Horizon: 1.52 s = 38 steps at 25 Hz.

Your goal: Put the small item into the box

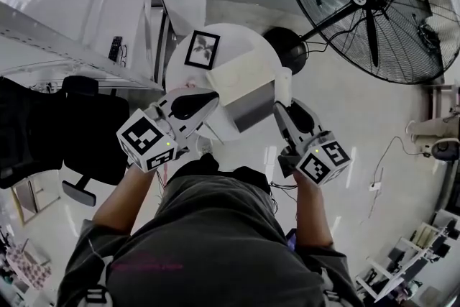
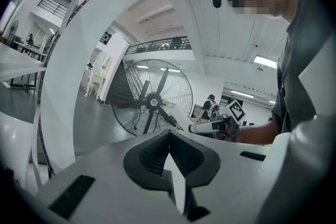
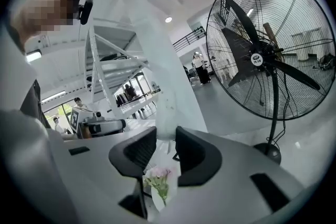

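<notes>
A white box (image 1: pixel 241 79) with a grey side stands on a small round white table (image 1: pixel 248 47) in the head view. My right gripper (image 1: pixel 282 110) is at the box's right side, shut on a small white item (image 1: pixel 284 86) that sticks up from its jaws. In the right gripper view that item (image 3: pixel 160 183) shows a pink flower print between the dark pads of the right gripper (image 3: pixel 165 140). My left gripper (image 1: pixel 210 98) hovers over the table's near left edge, left of the box, its jaws shut. Its tips meet in the left gripper view (image 2: pixel 169 136).
A framed plant picture (image 1: pixel 202 49) lies on the table's far left. A big floor fan (image 1: pixel 370 3) stands to the right, its base (image 1: pixel 287 47) right behind the table. A black chair (image 1: pixel 79 133) is at the left. A white staircase (image 1: pixel 79 3) rises at the upper left.
</notes>
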Motion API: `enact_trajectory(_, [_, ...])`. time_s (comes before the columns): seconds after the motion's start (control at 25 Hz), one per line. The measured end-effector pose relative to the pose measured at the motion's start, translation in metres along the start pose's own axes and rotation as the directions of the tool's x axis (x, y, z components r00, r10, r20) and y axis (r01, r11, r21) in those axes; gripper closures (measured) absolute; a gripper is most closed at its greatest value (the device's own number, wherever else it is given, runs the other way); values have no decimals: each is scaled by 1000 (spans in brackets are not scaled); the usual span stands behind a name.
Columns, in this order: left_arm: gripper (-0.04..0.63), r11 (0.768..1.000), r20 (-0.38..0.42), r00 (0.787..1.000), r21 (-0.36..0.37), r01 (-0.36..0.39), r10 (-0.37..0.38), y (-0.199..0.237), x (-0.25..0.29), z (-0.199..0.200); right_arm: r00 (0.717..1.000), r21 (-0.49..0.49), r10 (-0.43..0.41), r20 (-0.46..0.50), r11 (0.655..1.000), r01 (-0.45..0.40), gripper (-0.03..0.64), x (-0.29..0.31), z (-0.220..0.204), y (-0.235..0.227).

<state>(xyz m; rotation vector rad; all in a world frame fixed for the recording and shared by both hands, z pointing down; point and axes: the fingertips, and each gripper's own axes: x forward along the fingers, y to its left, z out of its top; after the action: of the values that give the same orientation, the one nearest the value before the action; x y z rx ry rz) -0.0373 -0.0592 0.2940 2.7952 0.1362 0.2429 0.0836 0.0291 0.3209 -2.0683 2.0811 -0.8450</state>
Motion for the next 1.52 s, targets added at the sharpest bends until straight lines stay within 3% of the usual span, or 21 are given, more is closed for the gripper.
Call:
enact_trajectory(0.56, [580, 998, -28, 998, -39, -57, 56, 12, 10, -19, 998, -54, 2, -62, 999, -6, 495, 16, -11, -37])
enact_trajectory(0.88, [580, 987, -41, 988, -54, -154, 152, 10, 39, -33, 985, -66, 75, -158, 994, -86, 495, 30, -34, -88])
enact_trajectory(1.08, [580, 969, -49, 973, -90, -231, 227, 3, 62, -42, 960, -96, 136, -243, 982, -163, 495, 36, -55, -115])
enact_trajectory(1.52, [580, 913, -69, 924, -141, -383, 377, -5, 87, -71, 875, -134, 231, -426, 940, -313, 495, 52, -109, -164])
